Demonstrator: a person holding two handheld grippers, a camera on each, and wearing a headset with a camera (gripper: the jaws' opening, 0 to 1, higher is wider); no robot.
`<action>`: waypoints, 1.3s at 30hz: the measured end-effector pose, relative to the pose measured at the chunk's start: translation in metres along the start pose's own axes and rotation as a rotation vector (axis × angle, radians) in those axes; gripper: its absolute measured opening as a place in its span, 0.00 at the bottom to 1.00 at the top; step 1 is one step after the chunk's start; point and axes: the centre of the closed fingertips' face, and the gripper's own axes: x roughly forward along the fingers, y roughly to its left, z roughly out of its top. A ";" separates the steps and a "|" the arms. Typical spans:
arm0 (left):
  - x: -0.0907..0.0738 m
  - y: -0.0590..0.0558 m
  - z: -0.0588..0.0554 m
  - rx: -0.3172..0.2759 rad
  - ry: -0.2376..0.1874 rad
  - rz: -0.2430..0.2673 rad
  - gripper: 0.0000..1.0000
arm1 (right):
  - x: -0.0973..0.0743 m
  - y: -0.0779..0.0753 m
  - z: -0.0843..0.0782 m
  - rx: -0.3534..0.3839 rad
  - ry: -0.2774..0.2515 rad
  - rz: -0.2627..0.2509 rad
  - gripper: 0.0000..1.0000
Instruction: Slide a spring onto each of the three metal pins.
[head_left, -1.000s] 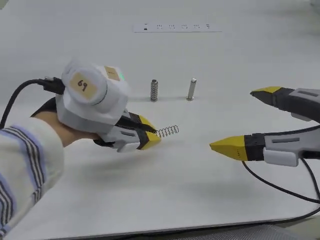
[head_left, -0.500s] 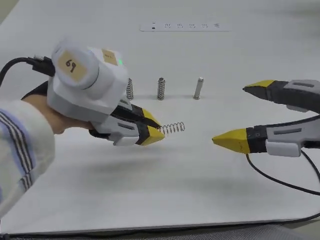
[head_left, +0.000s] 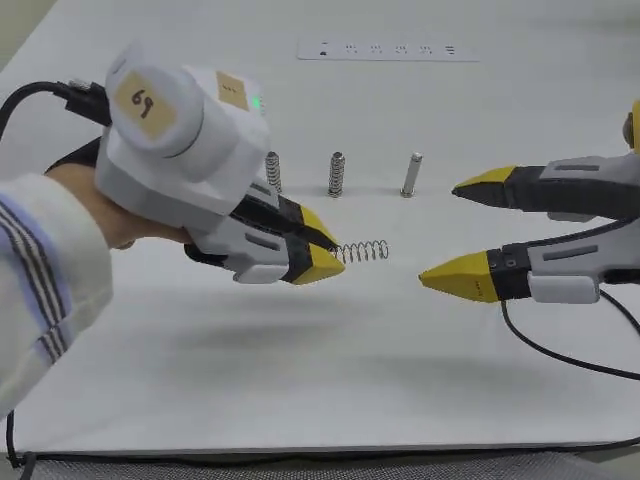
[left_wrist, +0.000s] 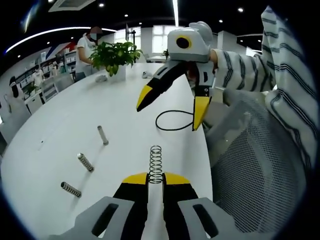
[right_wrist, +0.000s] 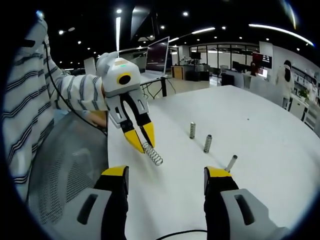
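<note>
My left gripper (head_left: 325, 250) is shut on one end of a loose spring (head_left: 362, 251), which sticks out sideways to the right above the white table (head_left: 330, 370). In the left gripper view the spring (left_wrist: 156, 162) rises from between the closed yellow tips. Facing it from the right, my right gripper (head_left: 455, 232) is open and holds nothing. Behind them stand three pins in a row: the left pin (head_left: 272, 170) and middle pin (head_left: 337, 173) each carry a spring, and the right pin (head_left: 411, 174) is bare. The bare pin (right_wrist: 230, 163) sits just beyond my right gripper's right jaw.
A white power strip (head_left: 387, 49) lies at the far edge of the table. A black cable (head_left: 560, 350) trails from the right gripper across the table's near right. A potted plant (left_wrist: 116, 55) and a person stand far off in the left gripper view.
The camera has shifted. The right gripper has come leftward, closer to the spring's free end. The left gripper keeps its hold on the spring and has risen slightly.
</note>
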 end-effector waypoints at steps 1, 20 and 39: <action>-0.001 -0.001 0.001 0.008 -0.002 -0.003 0.03 | 0.001 0.001 0.000 -0.008 0.008 0.007 0.58; 0.002 -0.002 0.003 0.009 -0.027 -0.016 0.03 | 0.023 0.019 -0.013 -0.139 0.150 0.144 0.41; 0.006 -0.009 0.003 0.032 -0.032 -0.043 0.03 | 0.035 0.022 -0.018 -0.190 0.211 0.202 0.12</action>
